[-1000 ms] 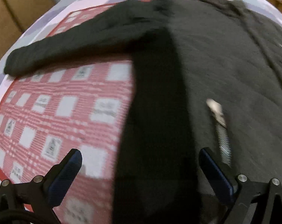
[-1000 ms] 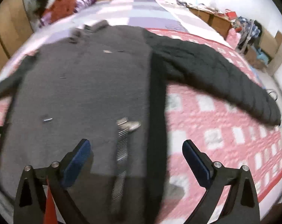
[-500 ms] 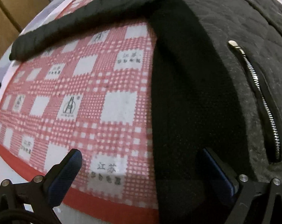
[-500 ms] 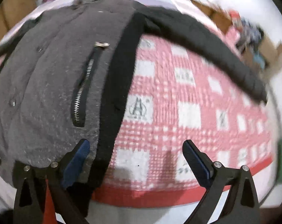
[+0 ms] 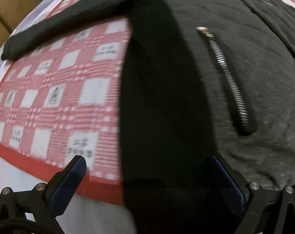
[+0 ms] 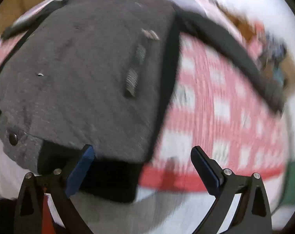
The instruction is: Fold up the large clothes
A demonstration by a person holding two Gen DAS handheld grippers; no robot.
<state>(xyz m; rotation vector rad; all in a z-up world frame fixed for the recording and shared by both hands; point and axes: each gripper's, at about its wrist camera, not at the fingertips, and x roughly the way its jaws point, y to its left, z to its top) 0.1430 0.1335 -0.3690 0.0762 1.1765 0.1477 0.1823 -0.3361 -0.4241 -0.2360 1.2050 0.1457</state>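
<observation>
Spreading wide, the left gripper (image 5: pixel 147 175) has its blue pads (image 5: pixel 69 177) far apart with nothing between them; the jacket (image 5: pixel 235 58) lies beneath, its black side panel (image 5: pixel 163 97) running from 6 o'clock up toward 12 in the left wrist view. The right-hand pad sits at the hem where black meets grey. Out at 2 o'clock a pocket zipper (image 5: pixel 227 78) slants across the grey front. At 10 o'clock a black sleeve (image 5: pixel 65 23) stretches over the red-and-white checked blanket (image 5: pixel 59 97), which fills the 9 o'clock side.

The right gripper (image 6: pixel 142 162) is equally wide open and holds nothing; its left pad (image 6: pixel 80 171) is at the jacket's bottom corner, though contact cannot be judged in the blur. The grey body (image 6: pixel 79 68) spreads from 9 to 12 o'clock, a snap button (image 6: pixel 13 137) at 8, the other sleeve (image 6: pixel 235 52) toward 2 o'clock over the checked blanket.
</observation>
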